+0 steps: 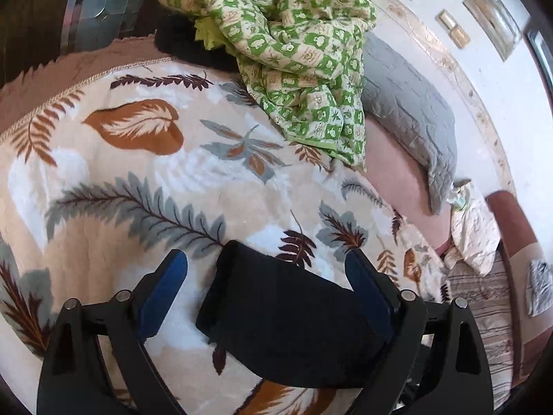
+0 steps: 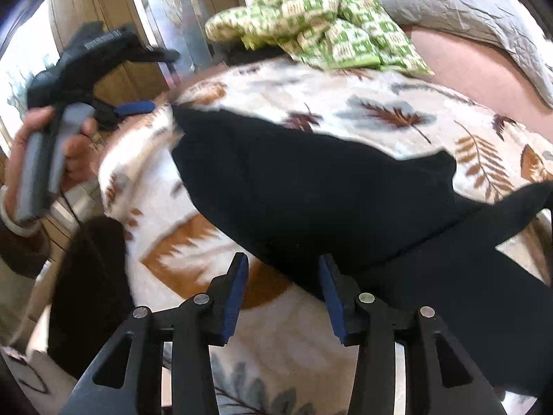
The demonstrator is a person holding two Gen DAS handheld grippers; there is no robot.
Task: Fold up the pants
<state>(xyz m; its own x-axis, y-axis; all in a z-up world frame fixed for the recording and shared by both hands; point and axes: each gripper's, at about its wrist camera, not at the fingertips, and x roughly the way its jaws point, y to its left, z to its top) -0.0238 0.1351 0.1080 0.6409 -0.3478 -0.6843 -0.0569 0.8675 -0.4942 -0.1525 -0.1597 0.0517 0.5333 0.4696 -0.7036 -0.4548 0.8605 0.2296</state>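
- Bedroom scene: a plush cream blanket printed with brown and grey leaves [image 1: 138,180] covers the bed, and a crumpled green-and-cream checked quilt [image 1: 297,55] sits heaped at the blanket's far side.
- On that blanket lie the black fabric pants [image 2: 311,186], partly doubled over, long axis running from near the blanket's left edge down toward its right front.
- Right gripper [image 2: 283,290] hangs spread apart, nothing between its blue pads, right at the near hem of the pants — it's the closer tool.
- Left gripper [image 1: 266,269] is spread wide too; a dark folded end of the pants lies below and between its fingers, not pinched.
- In the right view it's off the blanket's left edge, blurred.
- My call: the right one bites the near edge and carries it along that axis.
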